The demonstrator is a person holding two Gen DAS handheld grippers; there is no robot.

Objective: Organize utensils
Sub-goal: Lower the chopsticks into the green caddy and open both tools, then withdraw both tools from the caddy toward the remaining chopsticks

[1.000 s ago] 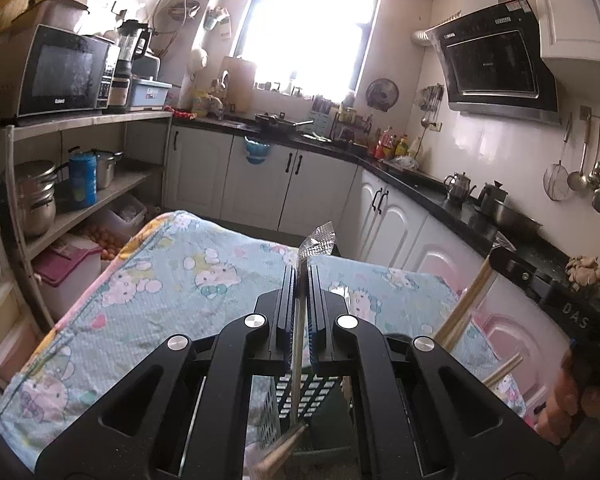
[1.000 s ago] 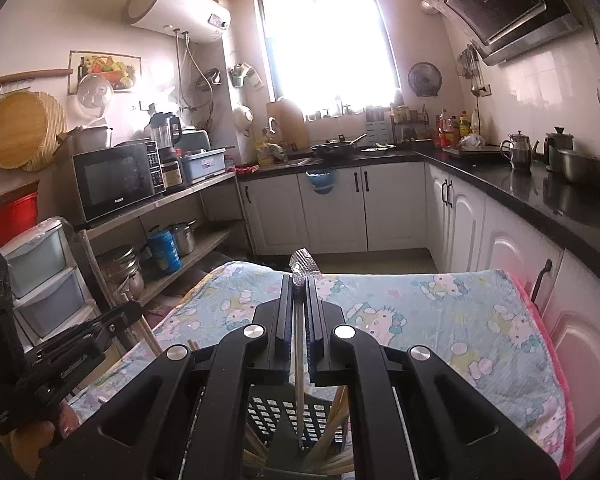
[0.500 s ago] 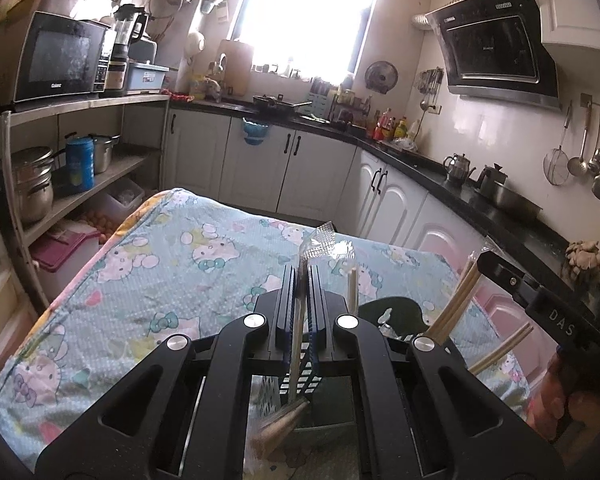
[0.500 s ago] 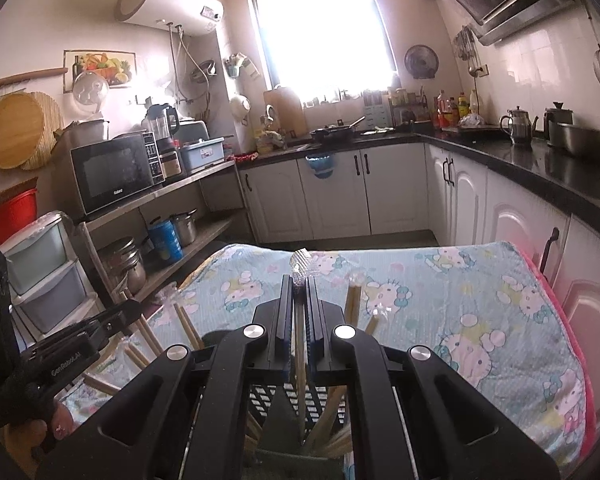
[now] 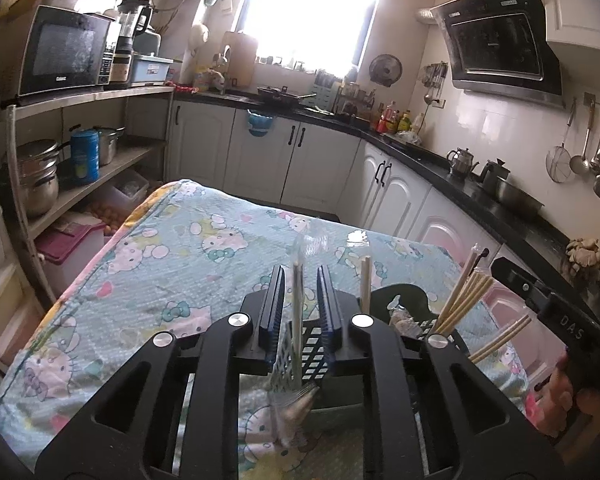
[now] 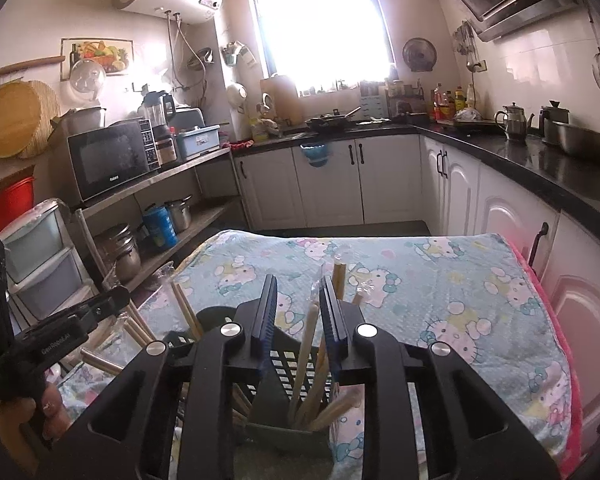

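A dark slotted utensil holder [image 5: 312, 354] stands on the table with the Hello Kitty cloth [image 5: 180, 264]. My left gripper [image 5: 300, 280] is open right above it; a utensil in a clear wrapper [image 5: 297, 312] stands loose between its fingers, its lower end down in the holder. Wrapped wooden chopsticks [image 5: 464, 300] lean in the holder's right side. My right gripper [image 6: 298, 288] is open over the same holder [image 6: 292, 364]; wooden chopsticks [image 6: 306, 356] stand in it between the fingers. More chopsticks [image 6: 184, 308] lean at the left.
White cabinets [image 6: 332, 184] and a black counter [image 6: 540, 164] run along the back and right. A shelf with a microwave [image 5: 64, 56] and pots [image 5: 36, 180] stands at the left. The other gripper shows at each view's edge [image 5: 560, 320] [image 6: 60, 336].
Both grippers have opened and let go of their wrapped utensils, which now stand in the holder. Both views have dropped closer to the holder.
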